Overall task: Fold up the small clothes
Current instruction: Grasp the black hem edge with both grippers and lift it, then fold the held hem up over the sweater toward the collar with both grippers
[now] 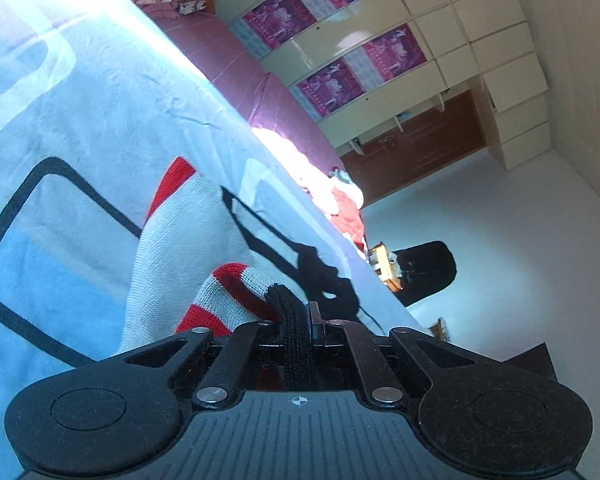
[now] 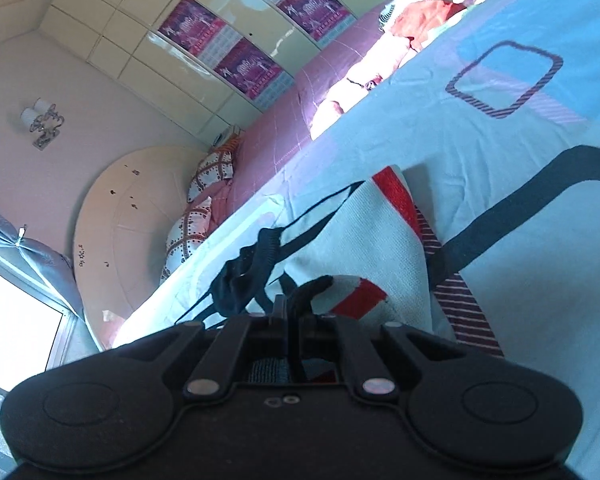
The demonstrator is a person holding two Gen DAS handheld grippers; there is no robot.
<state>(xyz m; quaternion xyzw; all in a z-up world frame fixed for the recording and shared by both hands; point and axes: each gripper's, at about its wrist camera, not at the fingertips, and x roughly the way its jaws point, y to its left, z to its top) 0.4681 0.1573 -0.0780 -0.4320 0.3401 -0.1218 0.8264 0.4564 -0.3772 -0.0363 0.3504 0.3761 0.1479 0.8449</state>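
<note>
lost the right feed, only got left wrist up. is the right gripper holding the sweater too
Observer: Yes, the right gripper is shut on the white and red knit garment, pinching a dark edge of it.
Operator: anything else over on that side
Observer: A black strappy piece lies on the bedsheet just past the fingertips, left in that view.
Operator: whats behind it
Observer: A rounded cream headboard with patterned pillows against it.
Operator: any window
Observer: Yes, a bright window with a tied grey curtain sits at the view's lower left.
</note>
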